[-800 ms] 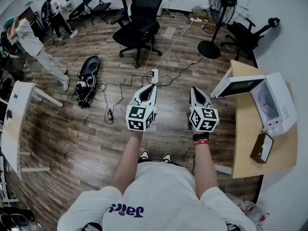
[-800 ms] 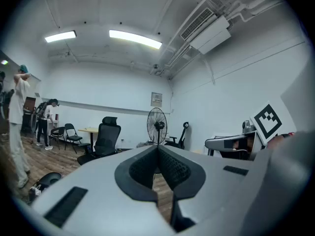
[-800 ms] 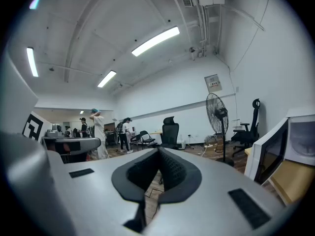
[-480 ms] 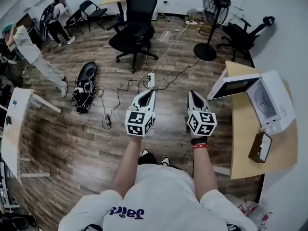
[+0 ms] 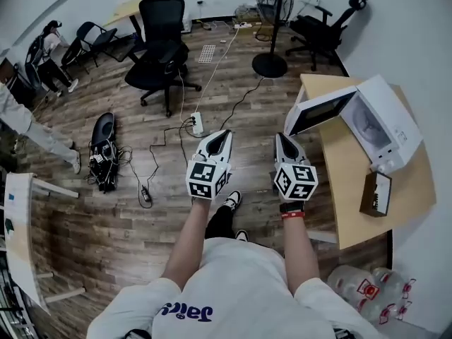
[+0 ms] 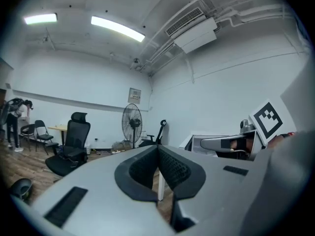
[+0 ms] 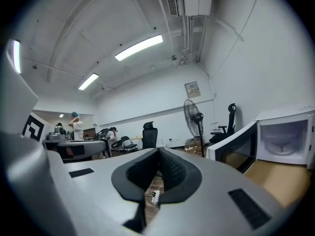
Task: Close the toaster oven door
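**Holding both clenched tools short of the open oven door**

We held the left tool (image 5: 223,133) and the right tool (image 5: 282,138) side by side in front of us, roughly level, above the wooden floor (image 5: 127,210). Each tool's own view showed its jaws pressed together with nothing between them, so both were clenched and empty.

The toaster oven (image 5: 395,119) stood on the tabletop (image 5: 349,189), ahead of us and to our right, well apart from both tools. Its door (image 5: 318,111) stood swung wide. The door's long face ran from the oven's front corner out past the tabletop's edge, with the free edge towards the room and the cavity open to view.

The right tool was the nearer one. The door lay ahead and to the right of its tips, while the left tool sat further off on the far side of the right.

We judged the closing not yet begun. The next move would call for carrying the right tool forward and rightward to the side of the door turned away from the cavity. From a spot near the free edge, it would push the door round onto the oven body. Clenched tips should serve for a push. A shove near the hinge, or too hard, might slide the oven on the tabletop.
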Available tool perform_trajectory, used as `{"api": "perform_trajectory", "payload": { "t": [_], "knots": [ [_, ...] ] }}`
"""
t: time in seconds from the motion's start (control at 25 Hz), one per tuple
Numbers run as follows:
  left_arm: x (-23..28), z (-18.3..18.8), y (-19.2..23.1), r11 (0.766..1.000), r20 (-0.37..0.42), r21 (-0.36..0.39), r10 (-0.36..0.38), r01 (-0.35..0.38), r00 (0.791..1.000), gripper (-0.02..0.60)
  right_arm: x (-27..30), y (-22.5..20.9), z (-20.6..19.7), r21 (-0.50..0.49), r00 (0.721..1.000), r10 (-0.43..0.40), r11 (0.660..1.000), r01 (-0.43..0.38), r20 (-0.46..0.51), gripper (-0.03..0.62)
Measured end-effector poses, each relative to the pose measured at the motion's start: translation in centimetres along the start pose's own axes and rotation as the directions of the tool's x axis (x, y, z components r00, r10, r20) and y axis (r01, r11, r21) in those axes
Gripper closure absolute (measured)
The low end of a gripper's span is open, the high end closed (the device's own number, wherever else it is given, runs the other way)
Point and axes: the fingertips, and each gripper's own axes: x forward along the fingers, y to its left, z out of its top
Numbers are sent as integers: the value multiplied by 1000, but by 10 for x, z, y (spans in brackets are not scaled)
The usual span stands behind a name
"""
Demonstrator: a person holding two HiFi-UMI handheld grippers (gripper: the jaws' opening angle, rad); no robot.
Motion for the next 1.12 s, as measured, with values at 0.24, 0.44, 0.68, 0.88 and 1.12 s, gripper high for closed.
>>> {"api": "perform_trajectory", "payload": {
  "t": [0.24,0.44,0.68,0.88,1.12],
  "knots": [
    [84,6,-53,981,-11,15,-195,195,981,563,-5,-77,9,27,986,-165,986,165,18,579],
    [145,12,-98,937,-26,30,-347,347,938,563,-11,-133,17,51,956,-293,955,292,20,579],
    [196,22,-146,847,-38,46,-529,530,848,563,-28,-182,29,86,886,-462,885,457,40,579],
    [222,25,-193,733,-41,49,-677,678,735,563,-51,-212,30,116,806,-590,805,582,45,579],
    [230,20,-241,581,-56,46,-811,813,583,563,-87,-229,23,150,687,-726,684,714,44,579]
  ]
}}
